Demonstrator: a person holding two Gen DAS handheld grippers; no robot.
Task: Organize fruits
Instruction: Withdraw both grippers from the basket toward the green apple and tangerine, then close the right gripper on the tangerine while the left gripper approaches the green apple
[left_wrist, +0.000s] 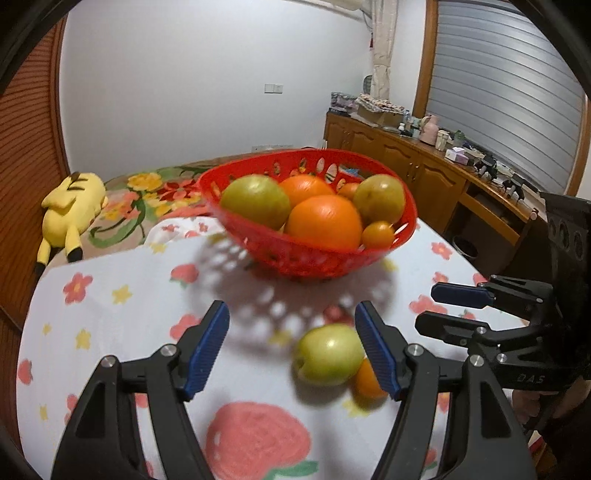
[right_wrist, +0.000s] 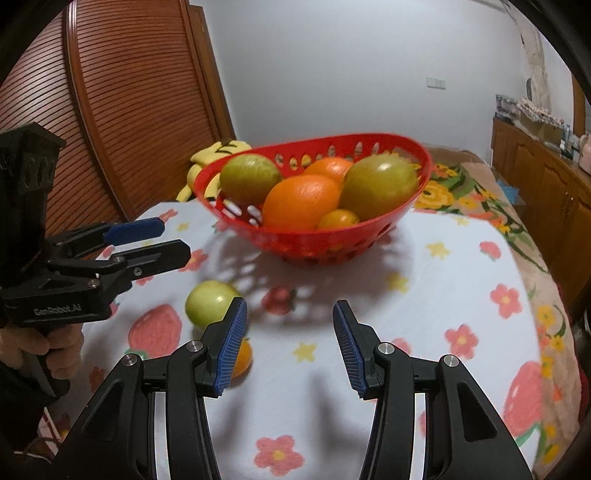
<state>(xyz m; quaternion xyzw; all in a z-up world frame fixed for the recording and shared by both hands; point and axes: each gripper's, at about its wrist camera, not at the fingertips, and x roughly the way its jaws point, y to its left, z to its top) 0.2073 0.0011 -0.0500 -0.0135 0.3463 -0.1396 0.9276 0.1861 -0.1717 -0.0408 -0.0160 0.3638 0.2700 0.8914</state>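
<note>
Red basket (left_wrist: 314, 258) sitting on flowery cloth (left_wrist: 122, 332), far side of table. Inside: two green fruits, two big oranges (left_wrist: 324, 221), small orange ones.

Green apple (left_wrist: 328, 354) lying on cloth, near side, out of basket. Small orange (left_wrist: 365, 380) touching it.

Left gripper (left_wrist: 291, 354) hanging over cloth, fingers apart, holding nothing. Apple lying just by its right finger.

Right gripper (right_wrist: 290, 347) fingers apart too, holding nothing, only cloth between them. Apple and small orange sitting beside its left finger.

Yellow plush toy (left_wrist: 70, 210) lying on bed behind.
</note>
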